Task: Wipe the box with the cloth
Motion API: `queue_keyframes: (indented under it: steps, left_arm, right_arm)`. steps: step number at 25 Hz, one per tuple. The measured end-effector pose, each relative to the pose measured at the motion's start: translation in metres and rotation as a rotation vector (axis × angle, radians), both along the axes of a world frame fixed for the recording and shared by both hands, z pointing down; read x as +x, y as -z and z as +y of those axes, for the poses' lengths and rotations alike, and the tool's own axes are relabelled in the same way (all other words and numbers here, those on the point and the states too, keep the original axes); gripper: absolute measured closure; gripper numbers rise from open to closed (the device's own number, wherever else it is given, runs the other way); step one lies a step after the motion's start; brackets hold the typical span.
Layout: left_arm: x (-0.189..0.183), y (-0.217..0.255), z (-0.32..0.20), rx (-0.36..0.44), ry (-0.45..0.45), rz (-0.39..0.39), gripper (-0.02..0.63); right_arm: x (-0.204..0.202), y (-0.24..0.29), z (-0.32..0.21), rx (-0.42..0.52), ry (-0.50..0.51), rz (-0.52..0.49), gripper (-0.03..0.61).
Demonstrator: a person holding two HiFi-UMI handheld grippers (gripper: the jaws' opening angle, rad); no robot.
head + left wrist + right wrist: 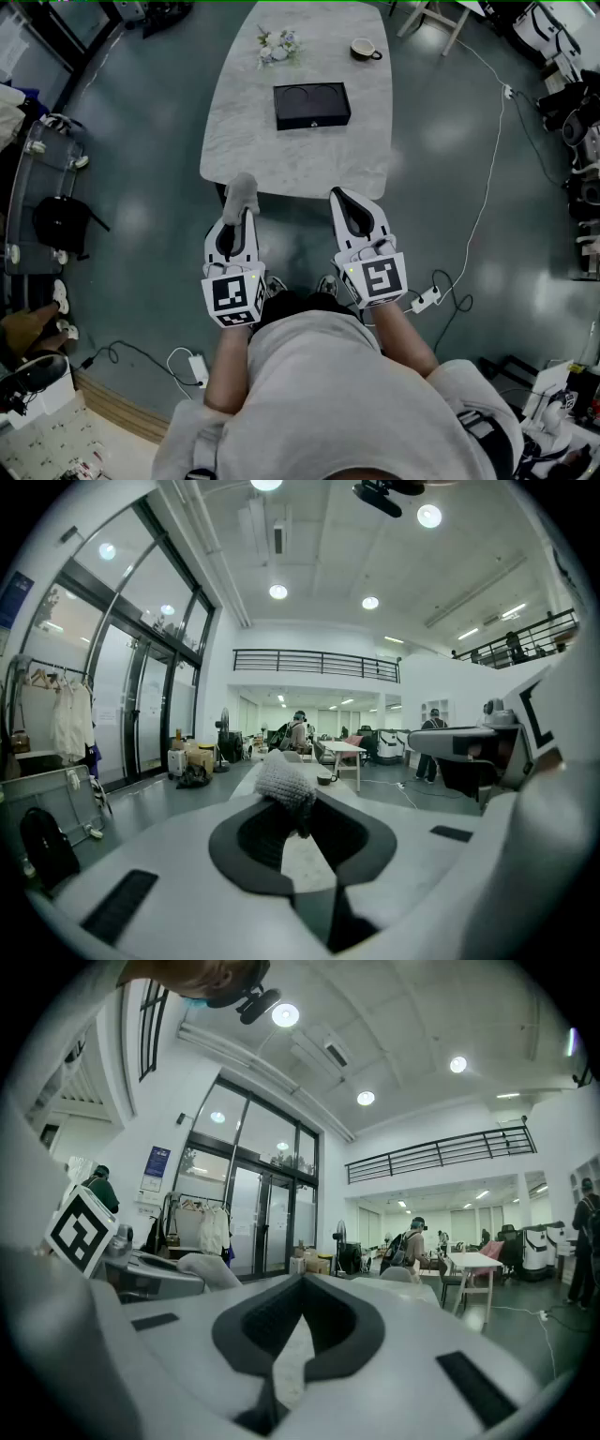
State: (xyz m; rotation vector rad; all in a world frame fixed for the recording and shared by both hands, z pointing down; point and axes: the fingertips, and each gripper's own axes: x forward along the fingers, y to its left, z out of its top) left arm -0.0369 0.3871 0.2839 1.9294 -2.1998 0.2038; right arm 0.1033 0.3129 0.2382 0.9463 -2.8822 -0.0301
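My white hand-held left gripper (240, 217) pinched the fuzzy grey cloth (241, 192) at its jaw tips. My white right gripper (343, 199) was closed and empty. The oval white marble table (234, 141) held the flat black rectangular box (312, 105) mid-top, well ahead. Risk: with so shallow a pinch, the cloth could slip out during rubbing.

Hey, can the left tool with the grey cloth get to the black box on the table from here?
Probably yes. The white marble table lies bare between the left tool, shut on the grey knitted cloth, and the flat black box; the white flowers and cup sit beyond.
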Motion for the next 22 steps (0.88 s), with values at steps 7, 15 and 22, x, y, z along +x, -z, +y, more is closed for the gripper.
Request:
queue_keyframes:
  steps: [7,15,22]
  left_arm:
    - [-0.022,-0.007,-0.001,-0.017,-0.055,0.004,0.548]
    - [-0.037,-0.036,-0.035,-0.065,-0.057,0.046,0.548]
    - [-0.058,-0.044,-0.1,-0.105,-0.025,0.024,0.548]
  right_arm:
    - [-0.027,-0.011,0.004,-0.021,-0.019,0.013,0.552]
    - [-0.022,-0.043,-0.032,-0.083,-0.055,0.062,0.551]
    - [-0.047,-0.046,-0.111,-0.059,0.022,0.058,0.551]
